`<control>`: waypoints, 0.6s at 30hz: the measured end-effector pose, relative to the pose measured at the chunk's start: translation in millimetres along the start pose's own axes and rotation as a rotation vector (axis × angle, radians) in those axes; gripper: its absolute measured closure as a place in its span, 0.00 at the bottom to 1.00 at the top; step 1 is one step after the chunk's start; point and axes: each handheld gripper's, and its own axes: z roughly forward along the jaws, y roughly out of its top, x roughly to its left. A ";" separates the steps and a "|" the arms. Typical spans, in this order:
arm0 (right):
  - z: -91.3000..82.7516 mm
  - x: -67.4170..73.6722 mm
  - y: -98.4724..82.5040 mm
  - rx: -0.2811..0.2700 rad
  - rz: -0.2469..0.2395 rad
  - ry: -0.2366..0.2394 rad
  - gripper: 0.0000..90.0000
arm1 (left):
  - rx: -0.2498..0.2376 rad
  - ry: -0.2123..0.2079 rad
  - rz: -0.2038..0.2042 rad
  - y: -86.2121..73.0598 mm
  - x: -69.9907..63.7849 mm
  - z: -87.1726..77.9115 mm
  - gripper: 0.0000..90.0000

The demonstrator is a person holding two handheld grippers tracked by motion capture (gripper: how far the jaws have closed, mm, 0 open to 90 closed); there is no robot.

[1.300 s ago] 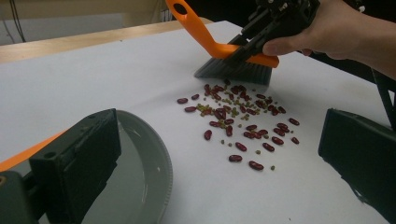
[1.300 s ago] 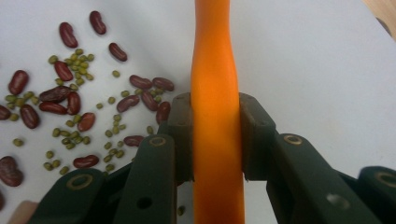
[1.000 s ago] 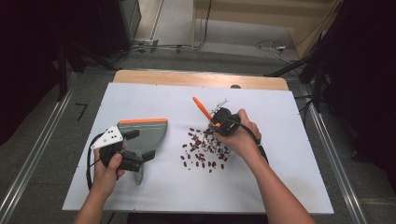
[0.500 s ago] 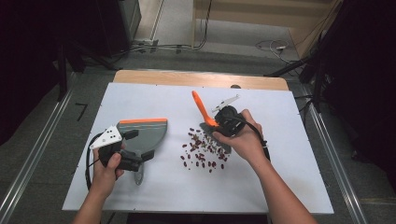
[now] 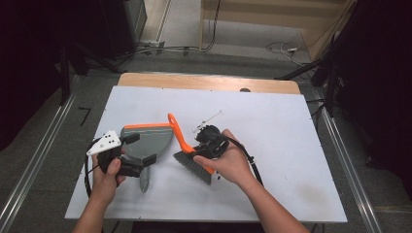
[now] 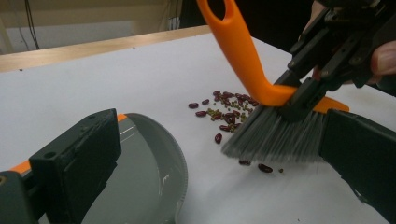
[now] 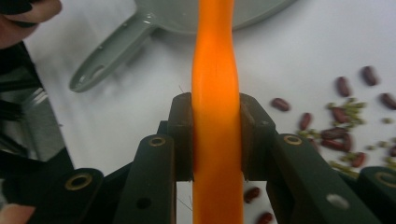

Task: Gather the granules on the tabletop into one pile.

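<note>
Two grippers work beside the dustpan [image 5: 145,141]: the right gripper [image 7: 215,140] clamps the brush [image 5: 187,150]; the left gripper [image 5: 127,162] grips the dustpan, beans [image 6: 229,109] near its lip.

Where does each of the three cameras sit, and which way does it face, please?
High view: above the table, looking forward and down; both forearms show.
Left gripper view: on the left gripper, facing dustpan, beans and brush; own jaws show.
Right gripper view: on the right gripper, clamping the brush handle; own jaws show.
Shared: brush, dustpan.
</note>
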 end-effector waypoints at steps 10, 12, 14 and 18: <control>29.1 -22.2 -0.9 0.020 0.107 0.003 0.77 | 0.003 -0.002 -0.004 -0.8 1.0 1.3 0.00; 29.2 -30.1 -2.3 0.013 0.114 -0.012 0.76 | 0.008 -0.003 -0.002 -1.0 1.1 1.8 0.00; 28.4 -36.5 -3.9 0.010 0.132 -0.021 0.76 | 0.009 -0.003 -0.003 -1.2 0.7 2.5 0.00; 24.7 -48.2 -6.7 0.007 0.153 -0.046 0.76 | 0.007 -0.003 -0.005 -1.3 0.7 2.7 0.00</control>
